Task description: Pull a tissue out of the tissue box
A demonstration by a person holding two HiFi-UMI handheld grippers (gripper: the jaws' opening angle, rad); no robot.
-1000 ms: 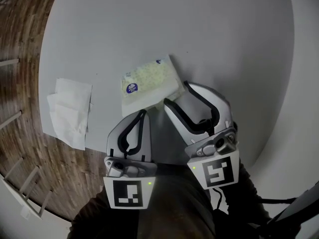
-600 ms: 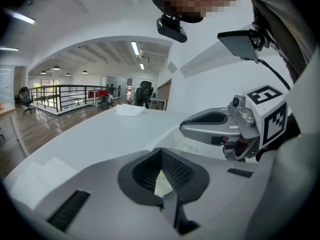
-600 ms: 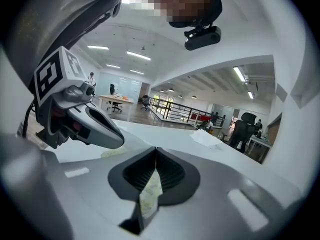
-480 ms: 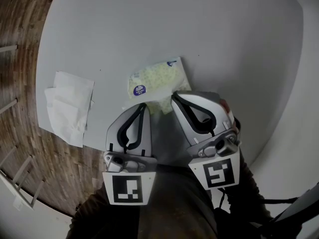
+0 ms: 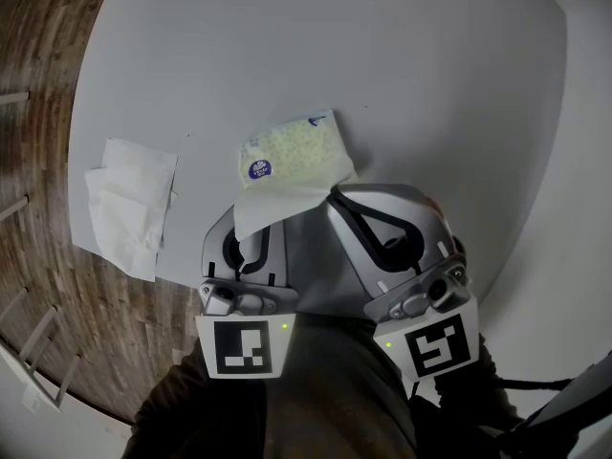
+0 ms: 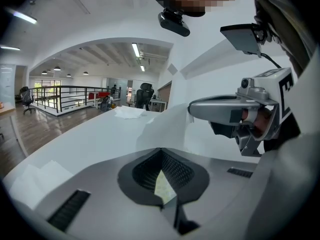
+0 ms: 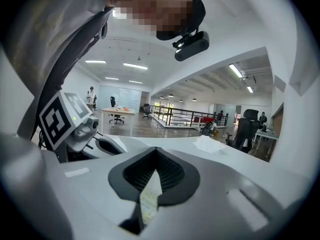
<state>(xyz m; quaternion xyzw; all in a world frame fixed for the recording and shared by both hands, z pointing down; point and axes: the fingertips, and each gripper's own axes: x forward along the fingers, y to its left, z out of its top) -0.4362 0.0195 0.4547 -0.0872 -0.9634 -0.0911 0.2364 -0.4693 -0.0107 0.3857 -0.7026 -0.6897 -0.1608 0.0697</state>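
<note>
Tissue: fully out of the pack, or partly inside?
Partly inside: the tissue stretches from the pack to the shut right tongs.

Were lit brightly and evenly by ceiling strip lights (image 7: 135,66); showed soft shadows on the desk (image 5: 430,84), fisheye bowing, dark corners.

Tissue pack (image 5: 296,151) on table (image 5: 430,65), sheet (image 5: 273,204) apparently in jaws of right gripper (image 5: 335,197)

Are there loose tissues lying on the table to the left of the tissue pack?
Yes, the head view shows white loose tissues lying near the edge of the table, left of the tissue pack.
</note>
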